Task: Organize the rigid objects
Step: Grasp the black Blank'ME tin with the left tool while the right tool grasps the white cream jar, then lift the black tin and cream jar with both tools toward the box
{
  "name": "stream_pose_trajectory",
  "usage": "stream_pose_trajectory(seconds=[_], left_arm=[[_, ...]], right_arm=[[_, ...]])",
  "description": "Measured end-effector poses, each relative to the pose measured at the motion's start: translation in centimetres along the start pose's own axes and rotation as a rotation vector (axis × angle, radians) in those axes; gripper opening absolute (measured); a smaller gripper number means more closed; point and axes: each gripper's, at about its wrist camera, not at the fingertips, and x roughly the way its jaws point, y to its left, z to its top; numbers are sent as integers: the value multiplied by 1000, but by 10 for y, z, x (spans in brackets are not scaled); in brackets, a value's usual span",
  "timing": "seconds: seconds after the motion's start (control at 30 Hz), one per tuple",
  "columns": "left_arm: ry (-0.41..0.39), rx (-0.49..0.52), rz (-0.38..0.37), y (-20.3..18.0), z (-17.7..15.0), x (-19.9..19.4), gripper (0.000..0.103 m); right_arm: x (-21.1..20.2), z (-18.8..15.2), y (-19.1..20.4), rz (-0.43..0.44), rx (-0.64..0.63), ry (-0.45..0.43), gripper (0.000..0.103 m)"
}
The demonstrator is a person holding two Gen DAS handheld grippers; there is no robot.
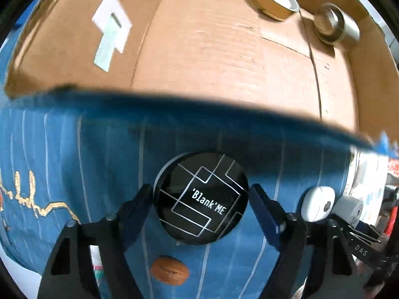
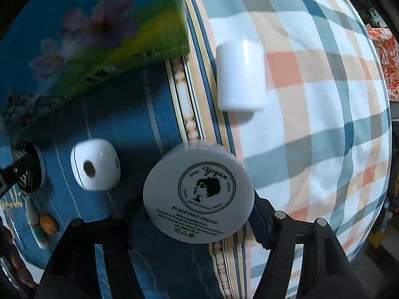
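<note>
My left gripper (image 1: 200, 200) is shut on a round black jar (image 1: 200, 200) marked "Blank'ME", held over blue striped cloth just before the near wall of a cardboard box (image 1: 224, 57). Inside the box lie a gold tin (image 1: 275, 0) and a silver cap (image 1: 335, 26). My right gripper (image 2: 199, 214) is shut on a white cream jar (image 2: 199, 191) marked "Purifying Cream", above the bedding. The black jar (image 2: 27, 167) also shows at the left edge of the right wrist view.
A white oval case (image 2: 96, 164) lies on the blue cloth; it also shows in the left wrist view (image 1: 316, 203). A white cylinder (image 2: 239, 74) lies on the plaid sheet. A brown nut (image 1: 169, 270) and a small tube (image 2: 36, 224) lie nearby. The box's flowered outer wall (image 2: 87, 37) stands at upper left.
</note>
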Motion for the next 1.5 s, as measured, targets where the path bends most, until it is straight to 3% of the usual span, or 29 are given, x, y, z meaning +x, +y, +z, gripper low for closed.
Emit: stream_pose_trajectory(seconds=[0.13,0.4,0.5,0.63,0.83,0.9,1.0,1.03,1.13,1.3,1.5], left_arm=[[-13,53,47,-17,-14,-4,77],[52,59,18,-27,-67,2,78],[74,54,0,-31,-84,6,89],[146,0,-23,-31,-79,30,95],[150,86,95,-59,-80,43,95],[135,72,93,-66,-78,42,94],[117,59,92,-66,-77,39,82],[108,56,94,-46,-78,29,74],[83,63,95,-31,-74,20,74],[63,91,131,-45,-82,14,74],[27,106,118,-58,-99,-9,74]], right_arm=[[6,-15,-1,1,-34,24,70],[16,-59,7,22,-102,76,70],[18,-66,11,15,-114,81,70],[21,-61,22,7,-114,96,71],[20,-42,18,16,-93,103,72],[21,-40,17,16,-94,101,72],[23,-40,16,8,-91,99,71],[23,-39,15,1,-92,95,71],[23,-43,18,-21,-81,55,70],[19,-51,28,-57,-113,22,70],[-2,-60,34,-46,-141,-20,70]])
